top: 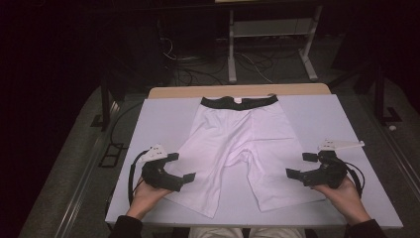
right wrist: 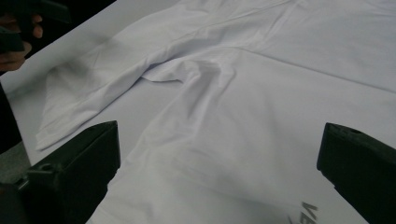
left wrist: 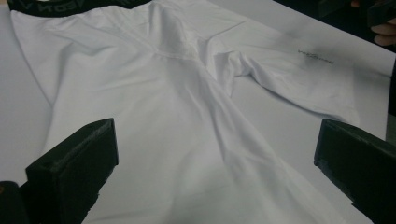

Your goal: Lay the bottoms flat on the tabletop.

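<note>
High view shows our left gripper (top: 181, 166) and right gripper (top: 298, 165) low in the frame, both spread wide and holding nothing. Between them white shorts (top: 233, 144) lie flat mid-table (top: 317, 119), waistband toward the top. If we pinch too shallow, we may catch one layer and bunch the leg.

Shorts (top: 233, 144) — smooth white cloth, matt.
</note>
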Demonstrator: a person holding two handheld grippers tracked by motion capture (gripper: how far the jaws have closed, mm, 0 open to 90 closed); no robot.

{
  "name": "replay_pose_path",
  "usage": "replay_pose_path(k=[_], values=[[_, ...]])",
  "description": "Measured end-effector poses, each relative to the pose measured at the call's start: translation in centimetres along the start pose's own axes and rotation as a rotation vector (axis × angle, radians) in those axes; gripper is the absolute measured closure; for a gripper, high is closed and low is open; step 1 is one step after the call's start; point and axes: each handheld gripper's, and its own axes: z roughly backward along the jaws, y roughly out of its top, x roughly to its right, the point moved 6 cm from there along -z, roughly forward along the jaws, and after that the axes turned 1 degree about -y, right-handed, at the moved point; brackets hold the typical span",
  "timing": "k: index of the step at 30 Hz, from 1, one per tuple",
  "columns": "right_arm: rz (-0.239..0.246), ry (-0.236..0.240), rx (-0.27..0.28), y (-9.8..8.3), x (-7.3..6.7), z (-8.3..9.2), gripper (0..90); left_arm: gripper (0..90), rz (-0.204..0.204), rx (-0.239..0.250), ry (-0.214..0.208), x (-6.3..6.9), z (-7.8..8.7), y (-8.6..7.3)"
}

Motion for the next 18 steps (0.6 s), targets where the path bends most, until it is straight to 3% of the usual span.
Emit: replay_pose_path(k=[7,11,18], values=[[-0.021,-0.032,0.068,-1.0,1.6,1.2,0.0,0.0,0.008,0.018,-0.001,-0.1,0.1,-0.5],[0.003,-0.053,0.106,-1.6,2.2,1.6,0.0,0.0,0.010,0.026,0.004,-0.6,0.2,-0.8],[0.014,-0.060,0.102,-2.5,2.7,2.0,0.0,0.0,0.021,0.041,0.026,-1.1,0.8,-1.1]])
